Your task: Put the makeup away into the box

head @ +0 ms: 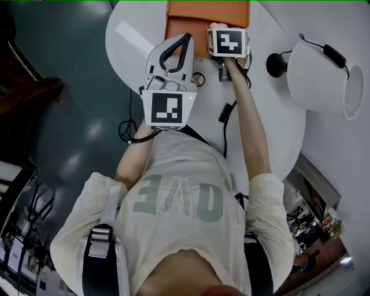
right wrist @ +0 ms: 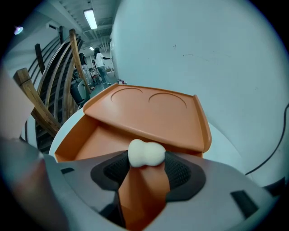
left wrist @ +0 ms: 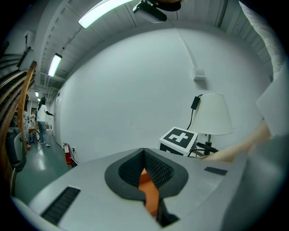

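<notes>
Right gripper (right wrist: 146, 160) squeezing white sponge (right wrist: 145, 152) over open orange box (right wrist: 72, 140) at far edge of table (head: 272, 115). Left gripper (left wrist: 144, 159) clenched, empty. Let go too soon: soft sponge could bounce off front wall onto table.

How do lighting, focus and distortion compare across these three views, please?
Head view: evenly lit and sharp, with glare patches on the dark floor. Left gripper view: strong fisheye bending the ceiling light, dark corners, the lamp crisp, the near arm at right blurred. Right gripper view: same fisheye, the box sharp, the pale sponge bright and slightly soft.
</notes>
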A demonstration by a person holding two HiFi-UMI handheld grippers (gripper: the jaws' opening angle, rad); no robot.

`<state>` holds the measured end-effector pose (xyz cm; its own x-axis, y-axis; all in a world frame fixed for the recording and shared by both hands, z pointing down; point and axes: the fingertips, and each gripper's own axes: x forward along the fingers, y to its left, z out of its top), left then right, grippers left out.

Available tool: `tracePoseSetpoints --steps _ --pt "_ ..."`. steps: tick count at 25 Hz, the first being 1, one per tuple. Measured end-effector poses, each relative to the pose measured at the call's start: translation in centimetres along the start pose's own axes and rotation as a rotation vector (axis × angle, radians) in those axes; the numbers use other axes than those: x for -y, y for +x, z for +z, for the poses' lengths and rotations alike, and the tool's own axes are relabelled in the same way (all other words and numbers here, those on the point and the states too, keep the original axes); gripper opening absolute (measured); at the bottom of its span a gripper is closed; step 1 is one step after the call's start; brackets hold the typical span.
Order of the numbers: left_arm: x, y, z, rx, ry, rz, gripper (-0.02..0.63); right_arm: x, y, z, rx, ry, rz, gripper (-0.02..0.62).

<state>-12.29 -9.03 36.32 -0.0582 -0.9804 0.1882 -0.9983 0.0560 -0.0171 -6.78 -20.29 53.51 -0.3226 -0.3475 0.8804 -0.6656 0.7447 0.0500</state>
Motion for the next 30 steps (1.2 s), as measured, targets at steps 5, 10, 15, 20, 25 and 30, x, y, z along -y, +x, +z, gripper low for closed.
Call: tracePoseSetpoints --steps 5,10,15,20,25,30 --pt "-0.6 -0.3 -0.2 -0.014 0.002 0.012 0.008 -0.1 -0.1 0.5 0.038 0.014 0.0 0.293" --pt "-0.6 -0.5 0.4 -0.015 0.004 0.01 0.008 -0.2 -2.0 1.4 0.111 0.056 0.035 0.301" --pt "-0.9 -0.5 1.9 -0.016 -0.067 0.013 0.008 0.3 -6.8 4.0 0.27 0.116 0.08 0.299" --pt "-0.2 -0.4 4.3 0.016 -0.028 -0.011 0.008 0.8 -15.1 8.0 0.546 0.155 0.143 0.257" --pt "1.1 -0.4 5.7 0.02 -0.038 -0.056 0.008 1.0 -23.9 9.9 0.854 0.147 0.195 0.003" --pt "1.9 -0.8 7.0 0.052 -0.023 -0.074 0.008 0.6 -28.9 8.4 0.993 0.001 0.063 0.003"
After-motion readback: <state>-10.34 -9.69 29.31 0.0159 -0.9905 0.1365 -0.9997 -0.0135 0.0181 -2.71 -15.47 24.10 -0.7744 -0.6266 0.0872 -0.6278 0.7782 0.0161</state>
